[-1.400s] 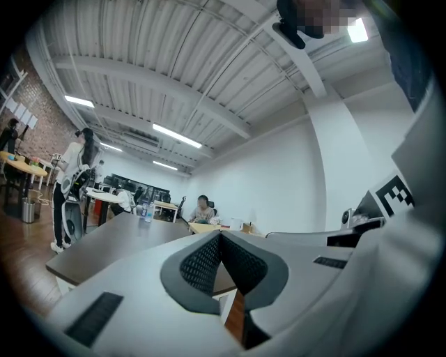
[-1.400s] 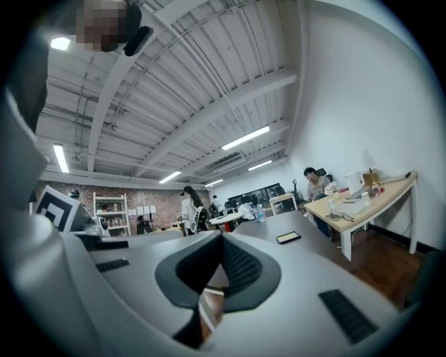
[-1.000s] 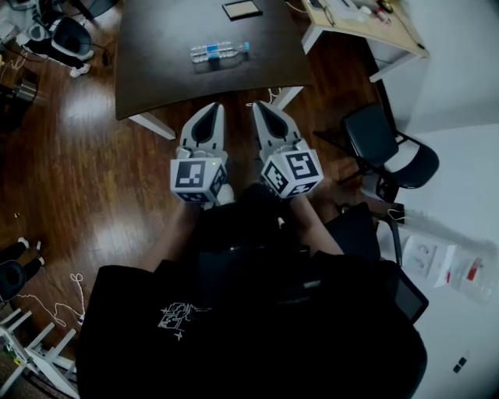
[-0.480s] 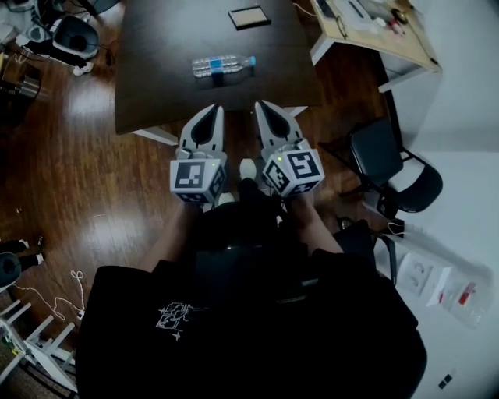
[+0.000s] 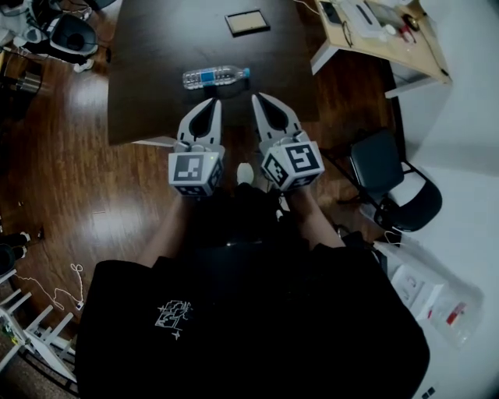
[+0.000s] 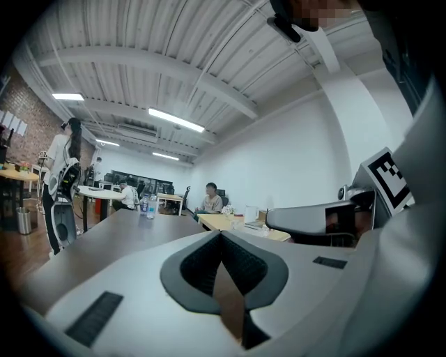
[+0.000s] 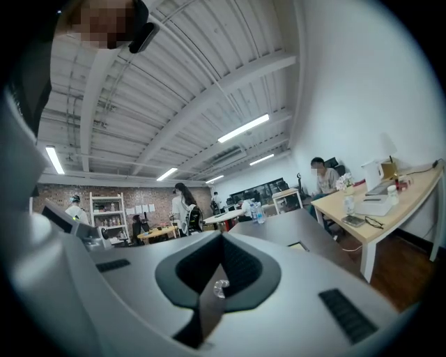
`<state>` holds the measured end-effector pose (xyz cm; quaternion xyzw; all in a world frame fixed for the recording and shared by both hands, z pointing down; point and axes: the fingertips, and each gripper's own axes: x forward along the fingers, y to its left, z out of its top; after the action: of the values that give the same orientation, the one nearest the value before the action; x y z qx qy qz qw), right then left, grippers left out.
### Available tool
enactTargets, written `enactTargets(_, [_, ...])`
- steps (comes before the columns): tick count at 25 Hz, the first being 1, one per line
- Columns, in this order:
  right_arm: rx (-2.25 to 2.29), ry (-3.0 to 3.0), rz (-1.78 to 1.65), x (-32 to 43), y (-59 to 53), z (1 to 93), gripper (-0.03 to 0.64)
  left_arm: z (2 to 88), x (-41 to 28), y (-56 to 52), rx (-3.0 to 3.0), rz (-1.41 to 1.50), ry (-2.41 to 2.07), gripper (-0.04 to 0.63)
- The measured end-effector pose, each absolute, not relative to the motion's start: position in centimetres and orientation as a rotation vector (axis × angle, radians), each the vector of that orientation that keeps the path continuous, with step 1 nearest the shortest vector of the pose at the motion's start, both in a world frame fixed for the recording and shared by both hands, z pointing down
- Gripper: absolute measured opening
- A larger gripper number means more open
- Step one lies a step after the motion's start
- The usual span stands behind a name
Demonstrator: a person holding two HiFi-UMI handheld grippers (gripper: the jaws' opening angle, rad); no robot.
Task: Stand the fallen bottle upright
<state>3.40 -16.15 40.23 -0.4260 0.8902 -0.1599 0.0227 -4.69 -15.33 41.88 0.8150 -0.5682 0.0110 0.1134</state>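
A clear water bottle (image 5: 214, 75) with a blue label and blue cap lies on its side on the dark table (image 5: 148, 86), cap to the right. My left gripper (image 5: 209, 104) is shut and empty, with its tips just short of the bottle over the table's near edge. Beside it, my right gripper (image 5: 258, 98) is also shut and empty, a little right of the bottle's cap. In the left gripper view the left gripper (image 6: 221, 234) shows closed jaws pointing along the tabletop. The right gripper view shows the right gripper (image 7: 223, 237) closed likewise.
A small framed pad (image 5: 247, 22) lies farther back on the table. A light wooden desk (image 5: 382, 35) with clutter stands at the upper right, and a black chair (image 5: 387, 181) sits to the right. Another chair (image 5: 74, 35) is at the upper left. People sit and stand far behind.
The person has stepped toward the table. The bottle and the table edge now sit closer to both gripper tips, which reach over the near edge. Both grippers stayed shut.
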Motion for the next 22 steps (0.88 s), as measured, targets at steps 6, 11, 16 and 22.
enactTargets(6, [-1.327, 2.773, -0.516, 2.6, -18.1, 41.7, 0.018, 43.1, -4.9, -17.5, 2.396, 0.051, -1.666, 0.0])
enactTargets(11, [-1.371, 2.787, -0.501, 1.2, -19.8, 42.4, 0.018, 43.6, -4.9, -19.3, 2.464, 0.101, -1.624, 0.0])
enactTargets(16, [-1.414, 2.808, -0.492, -0.2, -21.6, 43.8, 0.018, 45.0, -4.7, -21.0, 2.542, 0.226, -1.522, 0.0])
enactTargets(22, [-1.492, 2.826, -0.547, 0.2, -23.0, 47.0, 0.018, 50.6, -4.3, -24.3, 2.727, 0.691, -1.39, 0.0])
